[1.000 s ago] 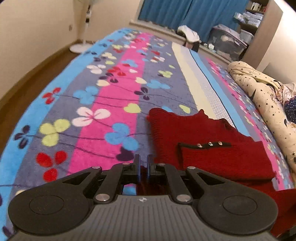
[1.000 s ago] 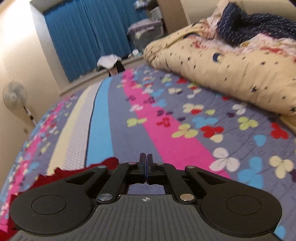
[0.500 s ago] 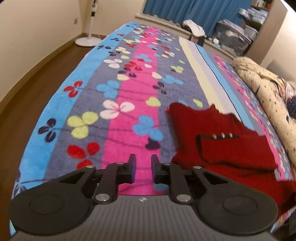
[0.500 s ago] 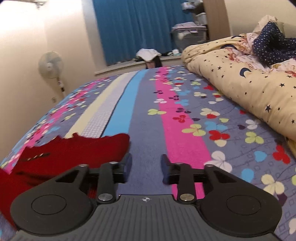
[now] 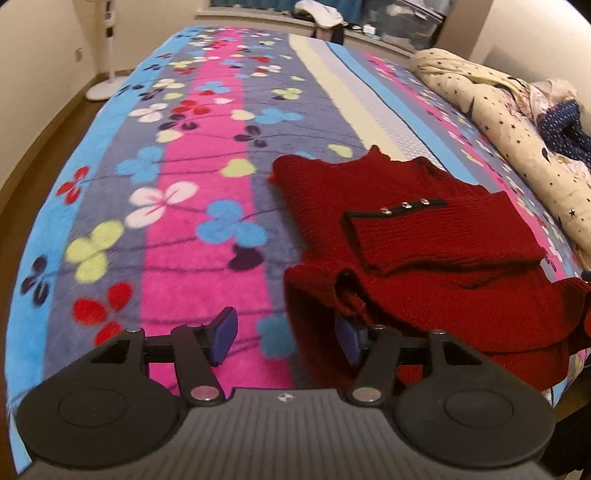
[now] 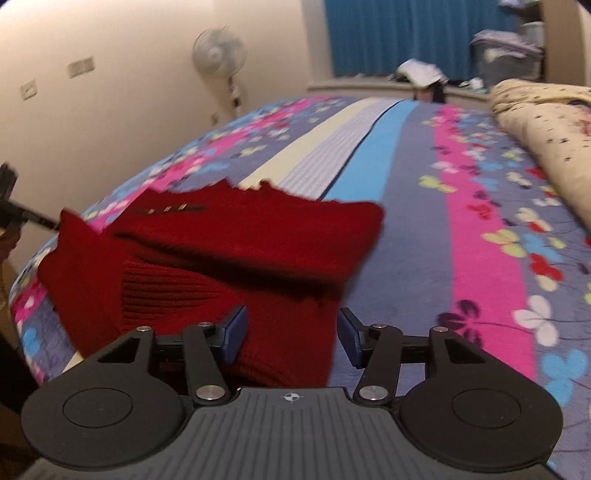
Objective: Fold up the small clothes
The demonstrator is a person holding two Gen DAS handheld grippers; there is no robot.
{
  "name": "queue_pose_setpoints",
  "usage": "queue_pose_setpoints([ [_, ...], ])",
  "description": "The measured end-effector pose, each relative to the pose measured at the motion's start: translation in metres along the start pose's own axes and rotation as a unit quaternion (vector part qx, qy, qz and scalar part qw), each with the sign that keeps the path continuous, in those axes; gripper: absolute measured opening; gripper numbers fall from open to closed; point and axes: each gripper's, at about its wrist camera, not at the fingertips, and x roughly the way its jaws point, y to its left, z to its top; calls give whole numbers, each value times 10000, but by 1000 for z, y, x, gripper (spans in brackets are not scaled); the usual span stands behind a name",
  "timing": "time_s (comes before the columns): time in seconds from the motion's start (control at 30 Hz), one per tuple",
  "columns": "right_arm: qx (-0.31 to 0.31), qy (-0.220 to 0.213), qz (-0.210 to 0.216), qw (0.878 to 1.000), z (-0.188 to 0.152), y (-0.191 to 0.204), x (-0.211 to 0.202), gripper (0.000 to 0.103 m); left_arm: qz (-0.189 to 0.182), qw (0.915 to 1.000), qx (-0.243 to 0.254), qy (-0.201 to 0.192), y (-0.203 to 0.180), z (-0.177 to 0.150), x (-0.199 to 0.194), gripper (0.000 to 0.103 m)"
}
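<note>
At the bedspread's [image 5: 192, 236] near edge, both grippers [image 5: 286, 338] [image 6: 291, 336] opening, unladen, over the red sweater's [image 5: 424, 288] hem.

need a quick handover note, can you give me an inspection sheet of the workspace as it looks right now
surface: bed under a flowered striped blanket, mostly bare
job's things: red knit sweater lying partly folded near the blanket's near edge, buttoned cuff on top
clutter: star-print quilt bunched along one side, navy dotted cloth on it
grippers: left claw and right claw both opening; sweater edge lies between each pair of pads, not pinched
cables: nothing seen
surroundings: standing fan, blue curtain, storage box
</note>
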Motion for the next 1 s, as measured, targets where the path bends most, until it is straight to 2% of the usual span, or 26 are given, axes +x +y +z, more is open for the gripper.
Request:
queue_pose_setpoints([
  [0.2, 108, 185, 270, 9994, -1, -8, 0, 56, -98, 9999, -11, 58, 5, 11, 19, 64],
  [0.47, 388, 176, 515, 9978, -21, -30, -34, 56, -102, 9999, 19, 139, 8, 10, 23, 64],
  [0.57, 244, 248, 711, 9969, -28, -24, -41, 56, -96, 9998, 68, 172, 7, 9, 24, 64],
  [0.63, -105, 476, 810, 9955, -31, -8, -34, 56, -101, 9998, 75, 159, 6, 9, 24, 64],
  [0.7, -663, 590, 436, 9951, -32, 11, -22, 55, -115, 9998, 46, 138, 4, 11, 25, 64],
  [0.77, -1170, 475, -107, 9919, -29, 26, -8, 55, -132, 9998, 62, 115, 0, 13, 27, 64],
  [0.83, -1584, 263, -454, 9860, -25, 37, 0, 55, -147, 9998, 98, 89, -4, 15, 28, 64],
  [0.97, -1513, -218, -475, 9871, -5, 41, 8, 53, -180, 9997, 135, 24, -10, 18, 32, 64],
  [1.0, -1495, -226, -422, 9876, -2, 41, 11, 47, -179, 9997, 147, 17, -11, 19, 33, 64],
])
